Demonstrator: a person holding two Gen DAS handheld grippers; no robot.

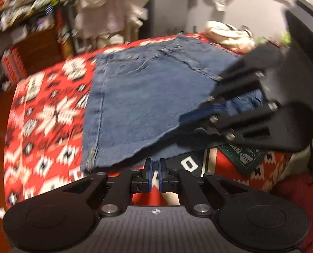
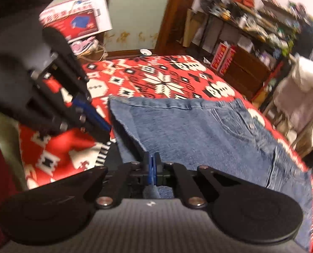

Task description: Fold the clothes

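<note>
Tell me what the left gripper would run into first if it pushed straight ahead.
Most likely the frayed near edge of the denim garment, just ahead of the left gripper; depth is unclear through blur.

Red patterned blanket (image 2: 167, 78) covers bed; denim garment (image 2: 198, 130) spread on top.

Blue denim garment (image 2: 198, 130) spread across red patterned blanket (image 2: 167, 80), near frayed corner lifted, seams visible.
</note>
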